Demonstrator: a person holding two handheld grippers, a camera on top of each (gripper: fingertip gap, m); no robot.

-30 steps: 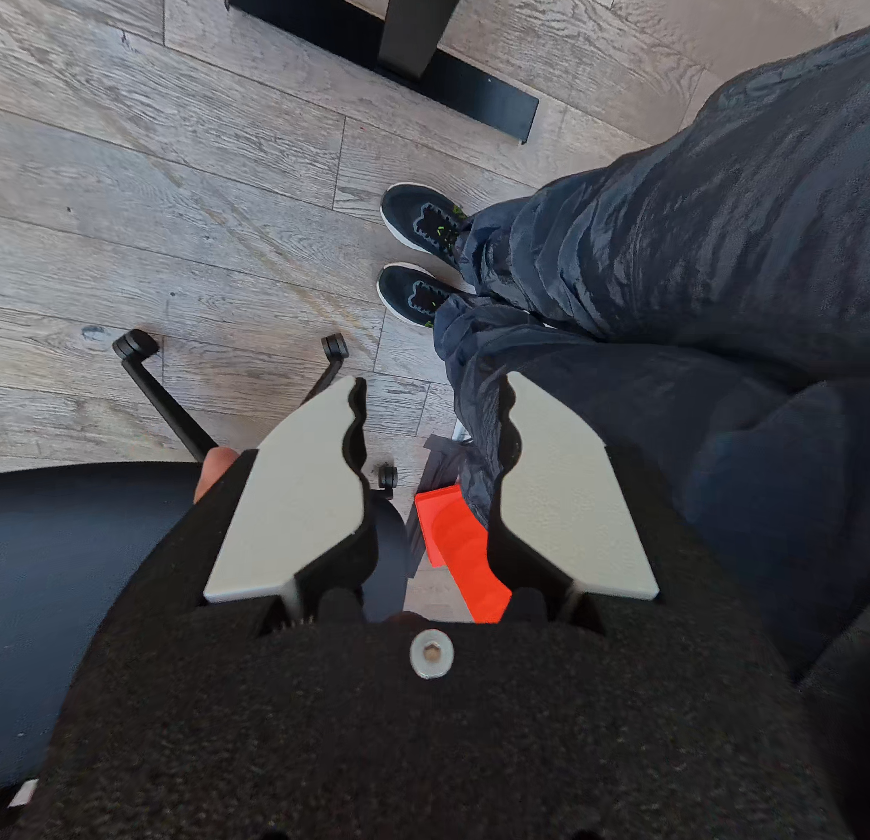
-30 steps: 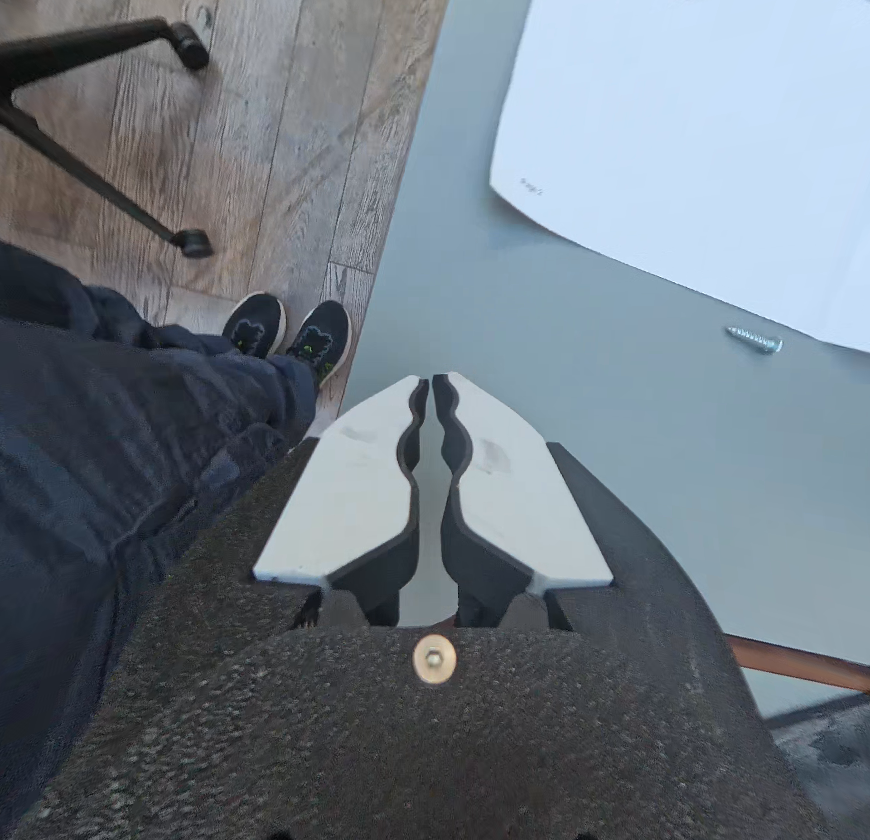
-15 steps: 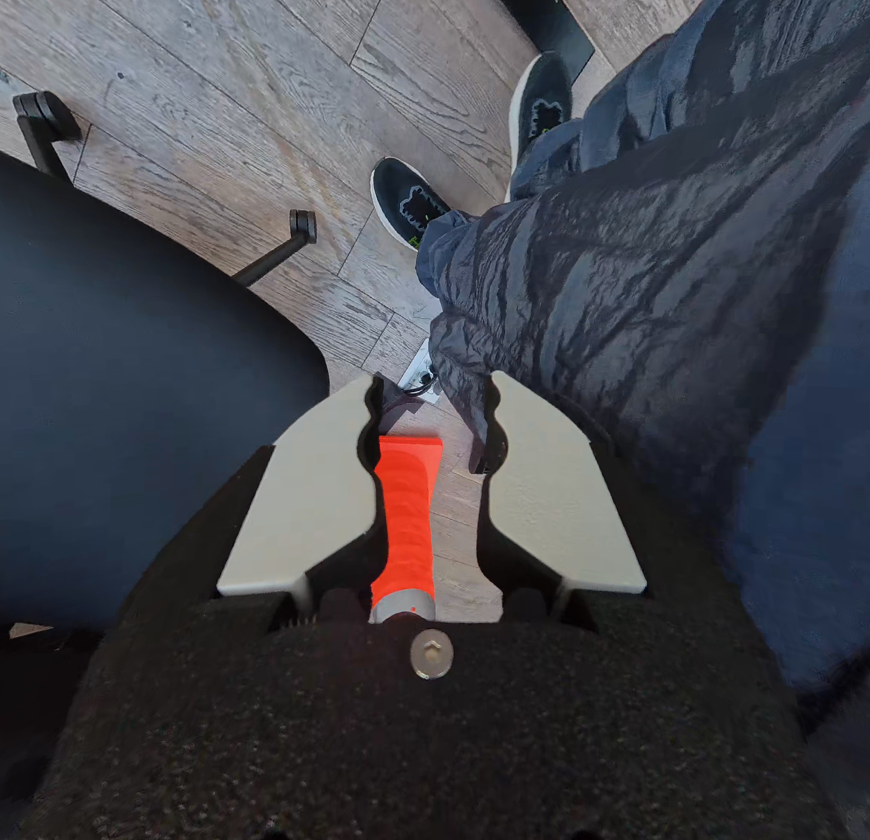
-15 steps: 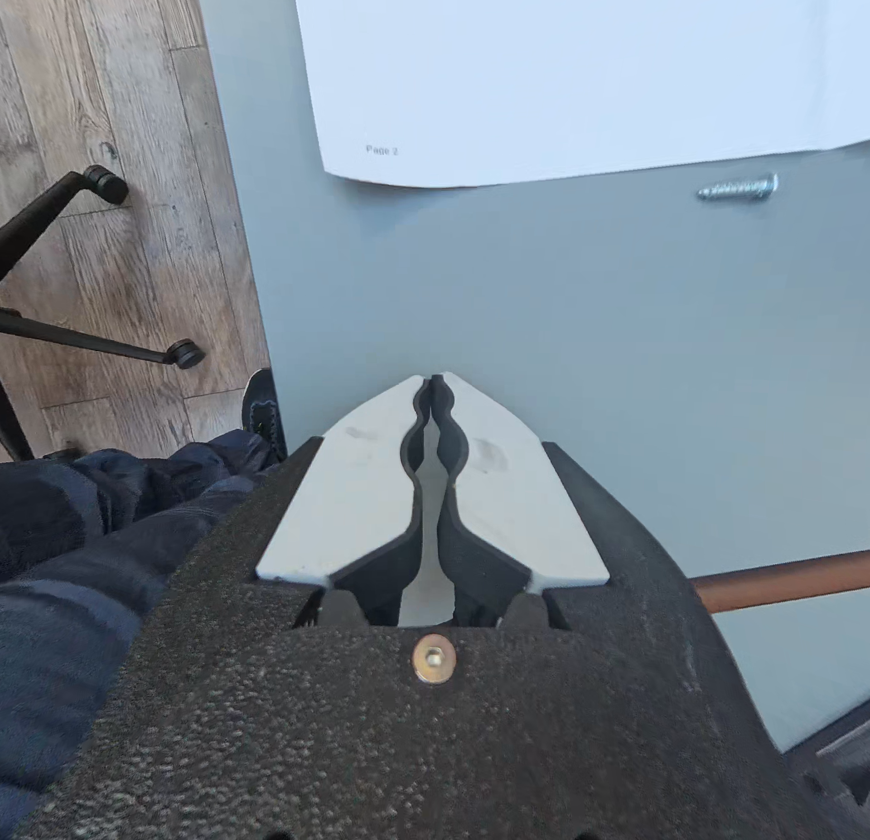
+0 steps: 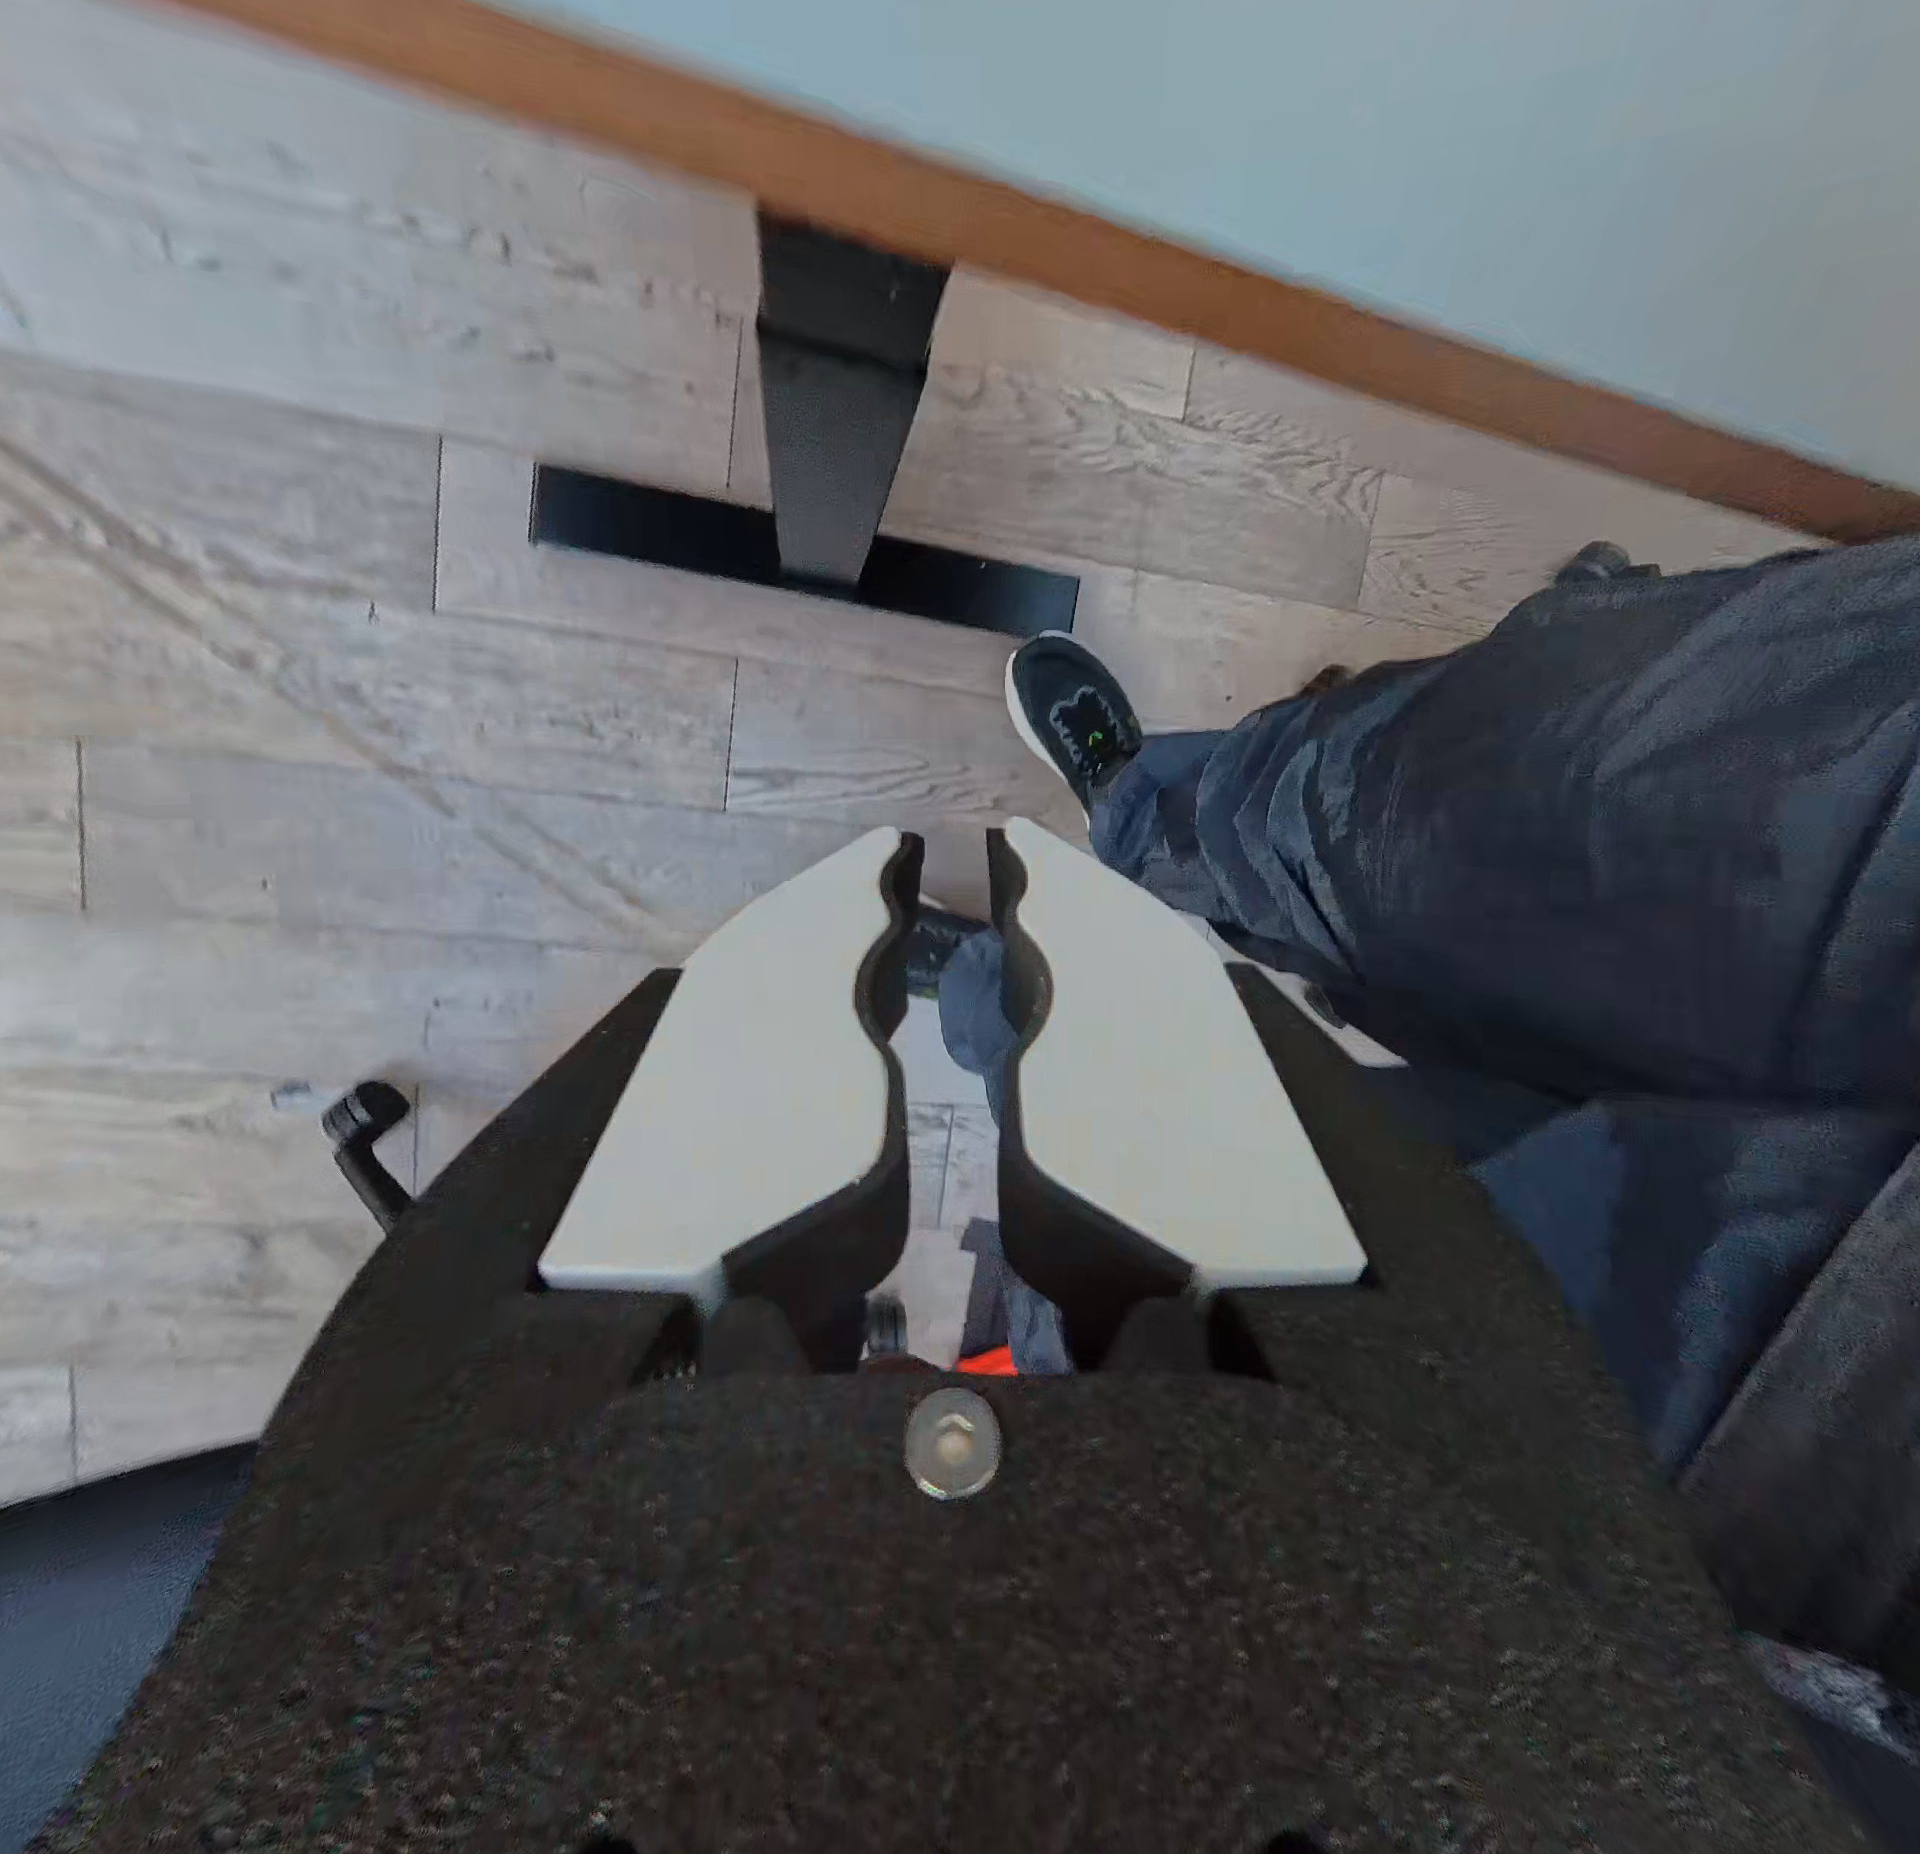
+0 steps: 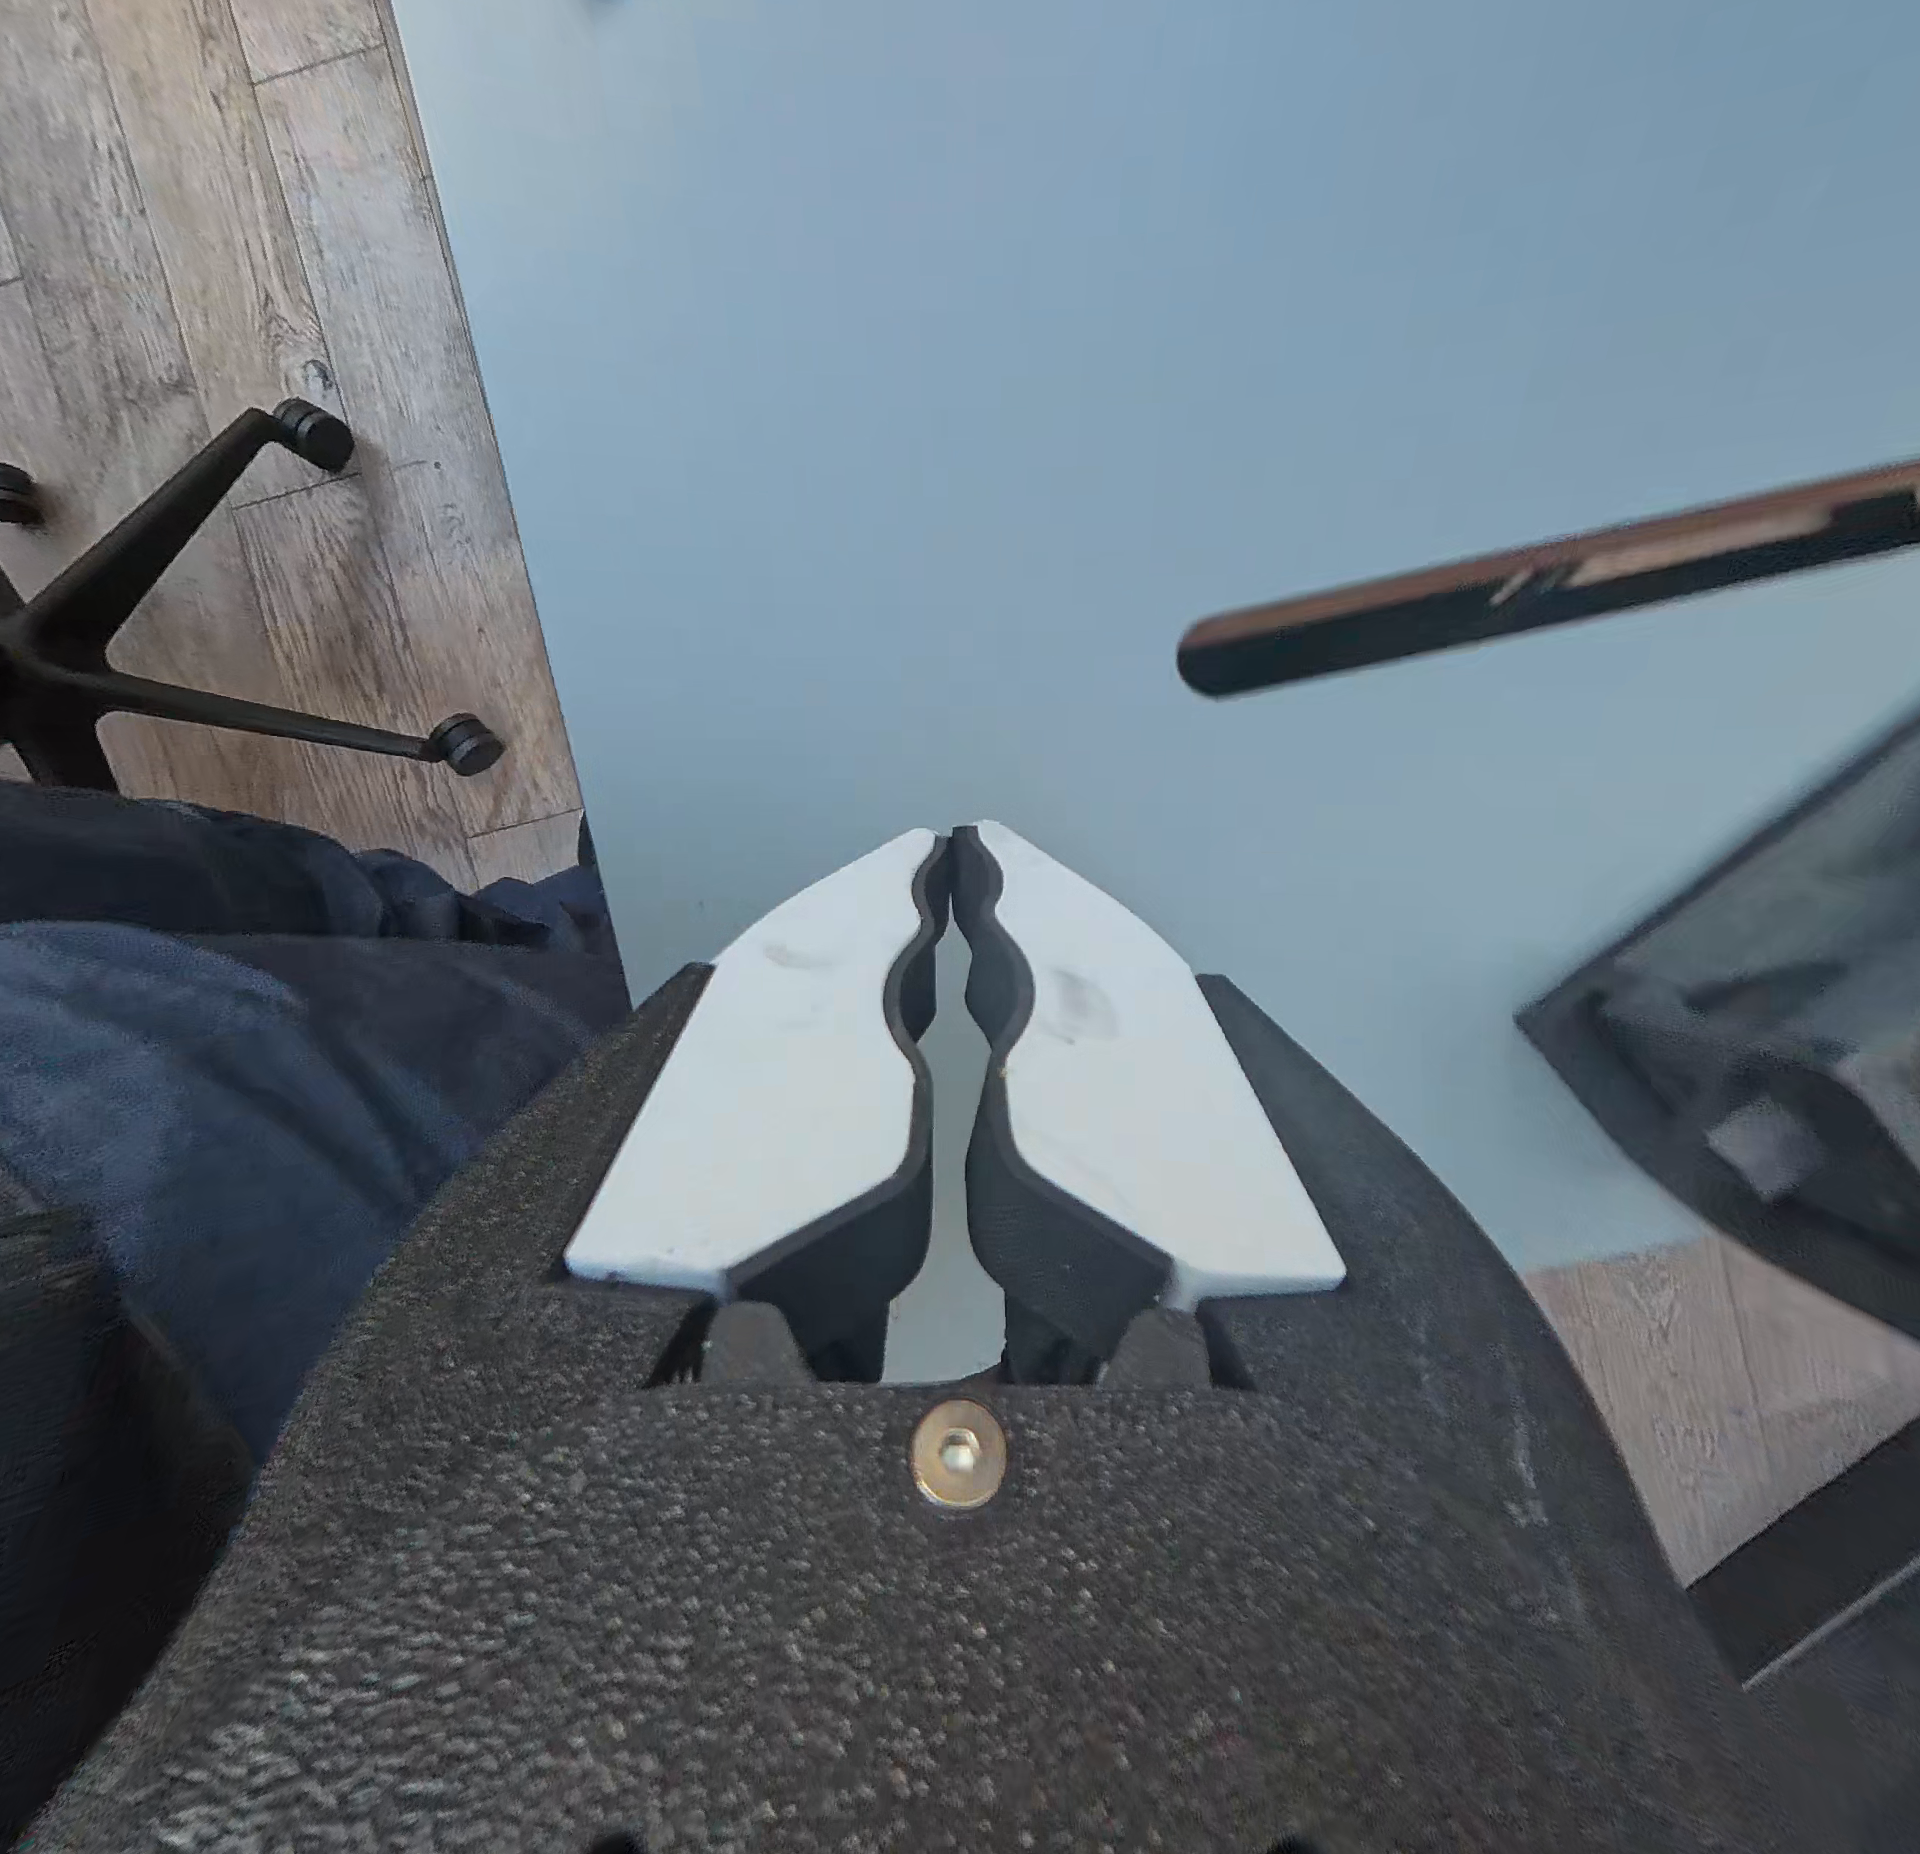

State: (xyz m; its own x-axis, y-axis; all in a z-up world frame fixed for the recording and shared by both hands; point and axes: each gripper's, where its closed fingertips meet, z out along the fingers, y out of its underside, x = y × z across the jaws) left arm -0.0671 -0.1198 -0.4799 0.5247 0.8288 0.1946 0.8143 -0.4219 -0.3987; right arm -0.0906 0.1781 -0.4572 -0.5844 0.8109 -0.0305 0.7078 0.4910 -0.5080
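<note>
Left wrist view looks down past the left gripper (image 5: 943, 848), whose two white fingers (image 5: 748, 1087) stand a little apart with nothing between them. It hangs in the air over the grey wood-plank floor (image 5: 395, 765). A small patch of an orange thing (image 5: 985, 1359) shows at the root of the fingers, below the gripper; what it is cannot be told. Right of the gripper a person's leg in dark trousers (image 5: 1507, 848) reaches to a black shoe (image 5: 1075, 718) on the floor. Beyond the shoe stands a black table foot (image 5: 831, 454), and above that runs the brown edge of the grey table (image 5: 1351, 90). A black chair castor (image 5: 364, 1118) sits left of the gripper.

From the right wrist view, the right gripper (image 6: 954, 836) has its fingers (image 6: 790, 1077) brought together at the tips, gripping nothing, above the near edge of the same grey table (image 6: 1039, 350). To the right of the gripper a dark, brown-tinted rod (image 6: 1538, 583) juts in from the frame's edge, blurred. Lower right of the gripper lies a blurred black frame-like thing (image 6: 1745, 1056). Left of the gripper are the black star base of a chair (image 6: 187, 609) and the dark trousers (image 6: 208, 1025).
</note>
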